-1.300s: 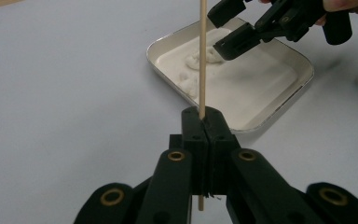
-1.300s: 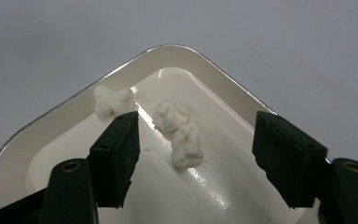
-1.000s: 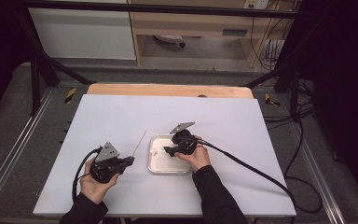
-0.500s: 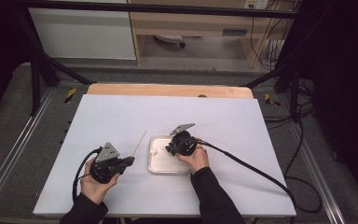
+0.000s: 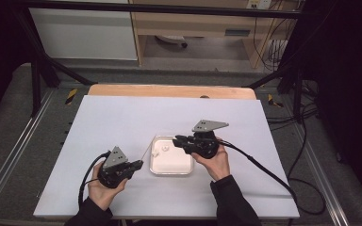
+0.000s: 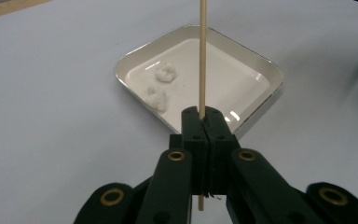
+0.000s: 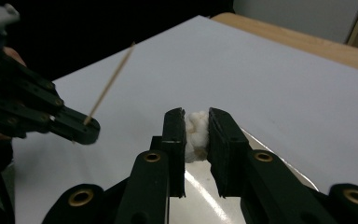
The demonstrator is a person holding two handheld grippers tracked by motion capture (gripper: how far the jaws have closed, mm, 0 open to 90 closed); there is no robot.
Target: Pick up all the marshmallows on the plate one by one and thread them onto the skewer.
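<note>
Right gripper (image 7: 196,126), its jaws just closing, pinches a white lump (image 7: 196,133) above the tray (image 5: 171,165); left gripper (image 6: 203,120) clamps a skewer (image 6: 203,56) just left of the tray, two lumps (image 6: 161,86) inside

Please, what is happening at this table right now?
A person works with a gripper in each hand. The left gripper is shut on a thin wooden skewer. The right gripper pinches a white lump above the tray. Two more lumps lie in the tray.
</note>
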